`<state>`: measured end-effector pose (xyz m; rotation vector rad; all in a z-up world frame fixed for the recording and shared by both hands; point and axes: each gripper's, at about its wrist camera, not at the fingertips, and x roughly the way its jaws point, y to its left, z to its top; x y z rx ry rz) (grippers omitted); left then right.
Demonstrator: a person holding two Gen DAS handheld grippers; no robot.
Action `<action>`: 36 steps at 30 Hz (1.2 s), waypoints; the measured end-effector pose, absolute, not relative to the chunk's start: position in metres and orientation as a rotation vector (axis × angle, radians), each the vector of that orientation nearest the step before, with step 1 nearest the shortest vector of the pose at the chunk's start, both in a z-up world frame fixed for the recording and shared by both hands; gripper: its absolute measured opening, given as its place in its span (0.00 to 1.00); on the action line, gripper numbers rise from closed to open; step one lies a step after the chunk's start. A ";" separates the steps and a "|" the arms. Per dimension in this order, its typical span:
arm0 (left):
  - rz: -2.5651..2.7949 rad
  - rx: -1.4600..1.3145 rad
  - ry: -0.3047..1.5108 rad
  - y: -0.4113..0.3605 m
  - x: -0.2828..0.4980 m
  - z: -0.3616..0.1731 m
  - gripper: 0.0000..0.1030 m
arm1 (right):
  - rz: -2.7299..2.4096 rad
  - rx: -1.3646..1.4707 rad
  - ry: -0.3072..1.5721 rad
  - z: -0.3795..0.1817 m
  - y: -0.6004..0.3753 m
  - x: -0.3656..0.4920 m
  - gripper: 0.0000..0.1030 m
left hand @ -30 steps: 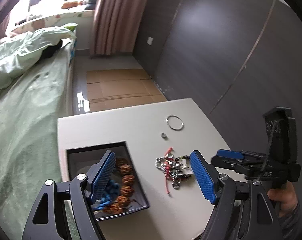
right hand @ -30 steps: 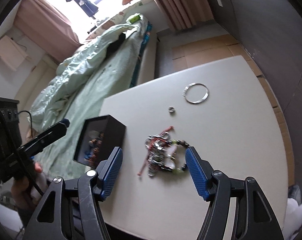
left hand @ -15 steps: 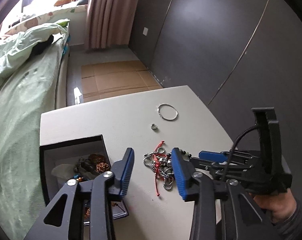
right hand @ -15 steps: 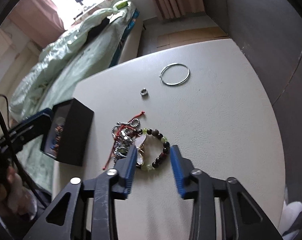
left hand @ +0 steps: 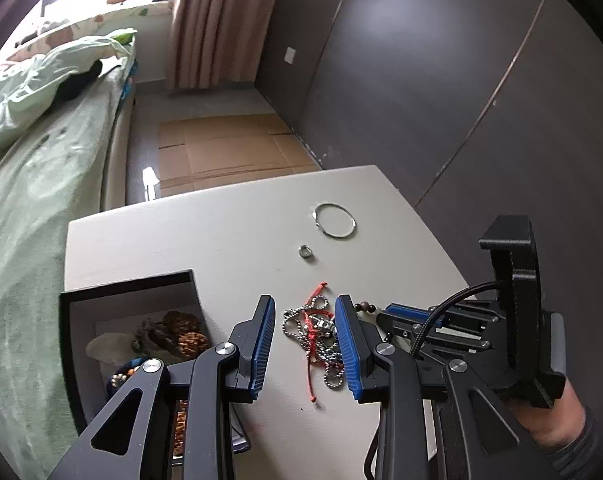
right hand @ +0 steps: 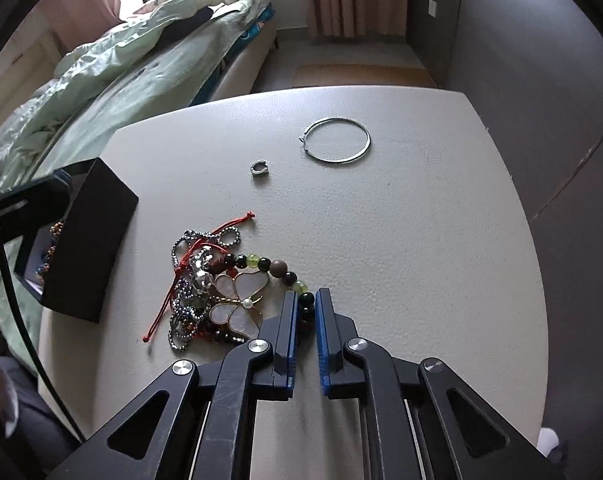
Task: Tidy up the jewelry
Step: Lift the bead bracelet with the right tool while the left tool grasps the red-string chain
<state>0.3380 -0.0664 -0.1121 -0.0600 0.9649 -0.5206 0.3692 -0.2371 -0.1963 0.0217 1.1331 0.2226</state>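
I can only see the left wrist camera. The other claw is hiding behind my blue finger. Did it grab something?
Observer: Yes. The right claw is pinching the dark beads of a beaded bracelet between its pads.
Operator: What colours are the beads?
Observer: Black and brown, plus a few light green ones that your view hides.
Operator: Is anything else pretty in the pile?
Observer: A pearly butterfly charm with gold edges lies just left of that claw, beside the bracelet.
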 end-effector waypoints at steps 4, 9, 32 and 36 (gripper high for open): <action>-0.543 -0.044 0.967 -0.075 0.336 -0.113 0.32 | 0.228 0.049 1.134 -0.194 -0.244 0.367 0.08; -0.589 -0.083 0.998 -0.083 0.339 -0.118 0.32 | 0.256 0.172 1.075 -0.174 -0.267 0.362 0.08; -0.584 0.147 1.116 -0.148 0.330 -0.171 0.31 | 0.311 0.420 0.854 -0.112 -0.317 0.349 0.09; -0.550 0.159 1.115 -0.147 0.333 -0.175 0.31 | 0.313 0.426 0.852 -0.112 -0.322 0.349 0.09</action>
